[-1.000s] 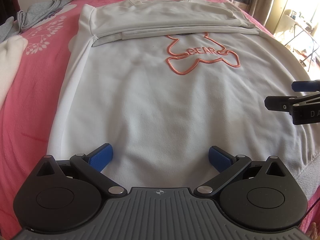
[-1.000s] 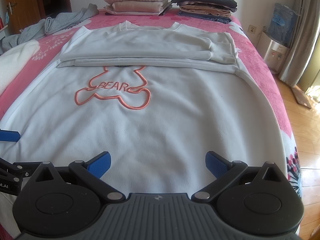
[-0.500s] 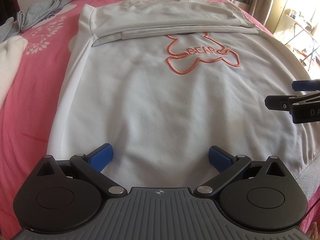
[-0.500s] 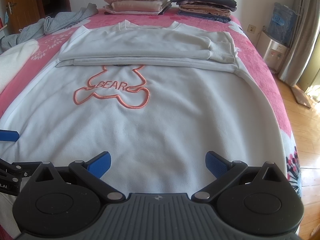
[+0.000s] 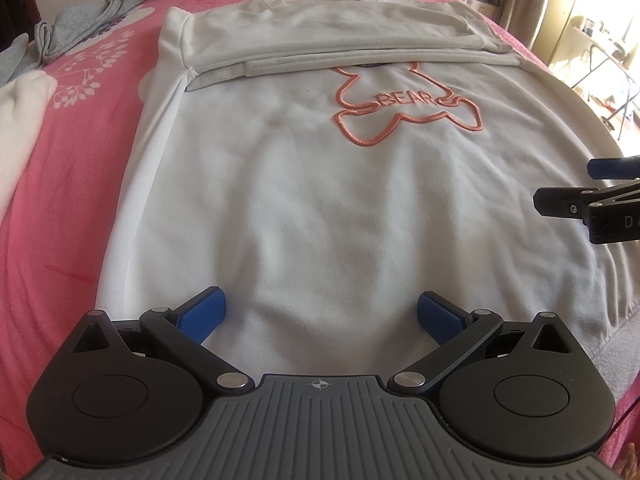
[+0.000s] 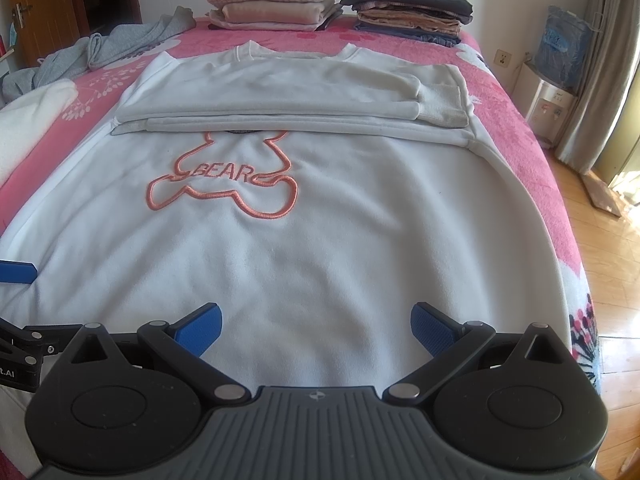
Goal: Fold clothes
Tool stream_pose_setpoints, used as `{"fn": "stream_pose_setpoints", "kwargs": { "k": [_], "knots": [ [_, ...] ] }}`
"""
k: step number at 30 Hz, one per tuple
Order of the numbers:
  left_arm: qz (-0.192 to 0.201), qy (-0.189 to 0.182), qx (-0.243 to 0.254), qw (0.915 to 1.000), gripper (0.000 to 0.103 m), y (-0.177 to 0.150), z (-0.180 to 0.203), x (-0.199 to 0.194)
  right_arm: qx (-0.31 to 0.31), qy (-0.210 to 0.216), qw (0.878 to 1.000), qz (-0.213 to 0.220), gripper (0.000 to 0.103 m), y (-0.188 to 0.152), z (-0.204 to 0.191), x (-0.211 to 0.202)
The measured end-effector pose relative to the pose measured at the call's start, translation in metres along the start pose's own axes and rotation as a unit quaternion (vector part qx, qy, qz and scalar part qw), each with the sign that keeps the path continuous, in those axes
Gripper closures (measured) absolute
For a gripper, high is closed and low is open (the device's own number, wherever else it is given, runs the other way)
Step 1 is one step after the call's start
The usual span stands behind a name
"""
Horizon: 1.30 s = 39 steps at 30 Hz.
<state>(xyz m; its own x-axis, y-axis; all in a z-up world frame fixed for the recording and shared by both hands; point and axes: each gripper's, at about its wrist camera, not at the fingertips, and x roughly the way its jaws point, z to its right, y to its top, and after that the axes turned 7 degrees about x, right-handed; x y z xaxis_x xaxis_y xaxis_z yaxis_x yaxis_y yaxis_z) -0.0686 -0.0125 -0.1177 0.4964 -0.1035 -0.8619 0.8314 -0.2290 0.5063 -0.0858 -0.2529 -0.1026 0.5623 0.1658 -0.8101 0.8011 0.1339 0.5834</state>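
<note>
A white sweatshirt (image 5: pixel 320 200) (image 6: pixel 320 248) with an orange "BEAR" outline (image 5: pixel 404 106) (image 6: pixel 224 184) lies flat on the pink bed, both sleeves folded across its chest. My left gripper (image 5: pixel 320 314) is open just above the hem on the left side, nothing between its blue pads. Over the hem further right, my right gripper (image 6: pixel 316 322) is open too, and it shows from the side in the left wrist view (image 5: pixel 592 192). One blue pad of the left gripper (image 6: pixel 16 272) peeks in at the left edge of the right wrist view.
Two stacks of folded clothes (image 6: pixel 272 4) (image 6: pixel 408 12) sit at the head of the bed. A grey garment (image 6: pixel 108 48) and a white one (image 6: pixel 28 120) lie on the pink bedspread (image 5: pixel 60 184) to the left. To the right the bed ends above a wooden floor (image 6: pixel 600 240).
Both grippers have edged slightly, the views shifting a little. Both stay open and the sweatshirt has not moved.
</note>
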Motion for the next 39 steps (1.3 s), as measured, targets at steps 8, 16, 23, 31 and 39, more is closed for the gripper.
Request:
{"fn": "stream_pose_setpoints", "kwargs": {
  "k": [8, 16, 23, 31, 39],
  "knots": [
    [-0.002, 0.001, 0.0, 1.0, 0.0, -0.0002, 0.0004, 0.0, -0.001, 0.0, 1.0, 0.001, 0.0, -0.0007, 0.0007, -0.0017],
    [-0.002, 0.002, 0.001, 1.0, 0.0, 0.0, 0.0003, 0.0006, 0.001, -0.001, 1.0, 0.001, 0.0, -0.0007, 0.0013, -0.0021],
    [-0.002, 0.002, 0.002, 1.0, 0.0, -0.0006, 0.0002, -0.0005, 0.001, 0.0, 1.0, -0.001, 0.0, -0.0007, 0.002, -0.002],
    [0.0, 0.001, 0.005, 1.0, 0.0, -0.0014, 0.0003, -0.0012, 0.001, 0.0, 1.0, -0.001, 0.0, -0.0012, 0.002, -0.002],
    [0.008, -0.001, 0.007, 0.9999, 0.0, -0.0031, -0.001, -0.0061, -0.002, -0.004, 1.0, 0.002, 0.001, -0.0013, 0.0022, -0.0021]
  ]
}}
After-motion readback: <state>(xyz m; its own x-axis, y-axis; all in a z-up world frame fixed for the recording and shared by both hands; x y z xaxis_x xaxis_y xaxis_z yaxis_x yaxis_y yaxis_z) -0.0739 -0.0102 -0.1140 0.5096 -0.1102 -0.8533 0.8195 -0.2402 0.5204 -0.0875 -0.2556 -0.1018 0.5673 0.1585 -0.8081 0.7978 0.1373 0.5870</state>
